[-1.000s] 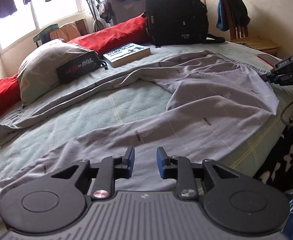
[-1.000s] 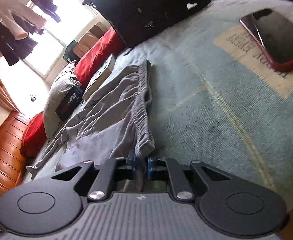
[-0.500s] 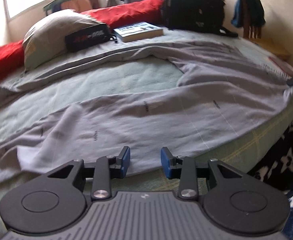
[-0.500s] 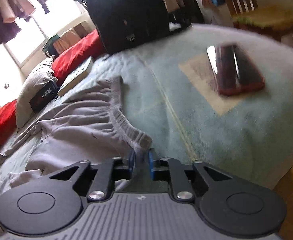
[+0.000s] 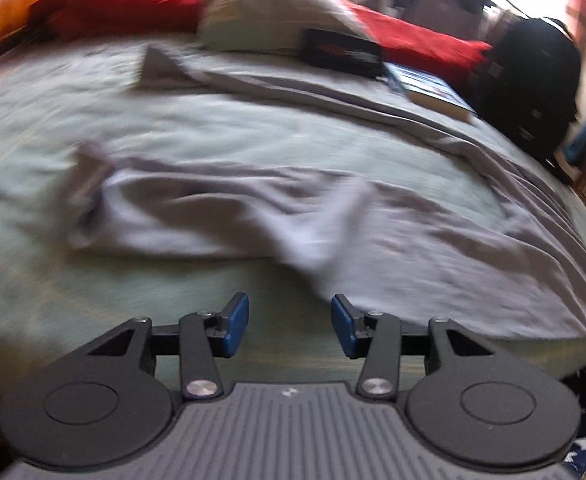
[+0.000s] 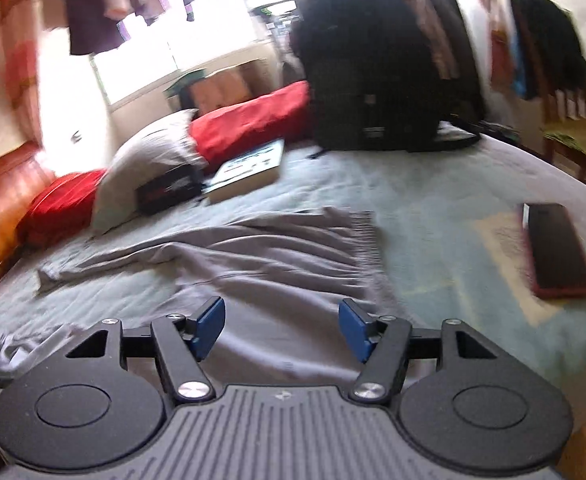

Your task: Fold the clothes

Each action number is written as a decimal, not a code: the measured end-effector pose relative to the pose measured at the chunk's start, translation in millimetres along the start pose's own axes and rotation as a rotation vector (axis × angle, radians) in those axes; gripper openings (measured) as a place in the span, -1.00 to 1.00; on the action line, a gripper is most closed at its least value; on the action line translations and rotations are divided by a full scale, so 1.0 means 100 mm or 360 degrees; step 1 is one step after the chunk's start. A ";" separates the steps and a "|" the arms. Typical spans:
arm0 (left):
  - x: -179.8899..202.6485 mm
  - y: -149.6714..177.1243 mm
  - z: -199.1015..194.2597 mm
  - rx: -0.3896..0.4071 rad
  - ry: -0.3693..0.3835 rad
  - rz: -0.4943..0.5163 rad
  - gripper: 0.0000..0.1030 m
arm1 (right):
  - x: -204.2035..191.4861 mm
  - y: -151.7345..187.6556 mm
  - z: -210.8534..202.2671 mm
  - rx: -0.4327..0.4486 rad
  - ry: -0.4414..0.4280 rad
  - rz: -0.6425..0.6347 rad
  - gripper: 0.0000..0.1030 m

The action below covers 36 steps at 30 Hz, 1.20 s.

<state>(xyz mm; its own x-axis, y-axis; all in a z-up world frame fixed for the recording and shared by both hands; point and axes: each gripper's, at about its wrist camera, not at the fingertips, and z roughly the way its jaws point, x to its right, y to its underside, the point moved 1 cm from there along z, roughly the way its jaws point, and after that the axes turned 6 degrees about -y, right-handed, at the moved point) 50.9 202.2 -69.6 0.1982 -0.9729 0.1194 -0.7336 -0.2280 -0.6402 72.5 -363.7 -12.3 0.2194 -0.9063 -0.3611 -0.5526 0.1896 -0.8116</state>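
Note:
Grey trousers lie spread on the pale green bed cover, legs running left, waistband to the right. My left gripper is open above the near edge of the bed, just short of the nearer trouser leg, with nothing between its blue pads. In the right wrist view my right gripper is open over the trousers near the waistband, holding nothing. Both views are motion-blurred.
At the head of the bed sit red cushions, a grey pillow, a black pouch, a book and a black backpack. A phone lies on the cover at the right. A chair with clothes stands beyond.
The right gripper has let go of the waistband and opened wide, pulling back above the trousers. The left gripper opened wider and swung left toward the leg ends.

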 end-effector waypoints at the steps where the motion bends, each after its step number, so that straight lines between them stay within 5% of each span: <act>1: -0.11 0.00 0.01 0.0001 -0.0038 -0.0029 -0.09 | -0.06 -0.01 0.04 -0.0011 -0.0018 -0.0025 0.39; 9: -0.91 -0.17 0.22 0.0064 -0.0105 -0.0285 -0.08 | -0.46 0.04 0.38 -0.0169 -0.0148 -0.0092 0.48; 22: -1.37 -0.53 0.62 0.0223 0.0072 -0.0565 -0.19 | -0.92 0.15 0.75 -0.0332 -0.0225 -0.0163 0.53; 24: -1.42 -0.54 0.64 0.0225 0.0059 -0.0605 -0.57 | -0.97 0.16 0.76 -0.0340 -0.0225 -0.0176 0.54; 26: -1.43 -0.54 0.62 0.0225 0.0022 -0.0591 -0.74 | -1.01 0.17 0.76 -0.0347 -0.0226 -0.0196 0.54; 36: -1.51 -0.65 0.09 0.0339 -0.0063 -0.0432 -0.87 | -1.19 0.21 0.82 -0.0413 -0.0238 -0.0287 0.56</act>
<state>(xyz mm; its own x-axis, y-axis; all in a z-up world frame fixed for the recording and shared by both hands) 74.2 364.6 -53.1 0.3954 -0.8747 0.2804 -0.4994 -0.4609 -0.7336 100.5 -221.1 -24.5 0.4371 -0.8474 -0.3014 -0.6761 -0.0886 -0.7314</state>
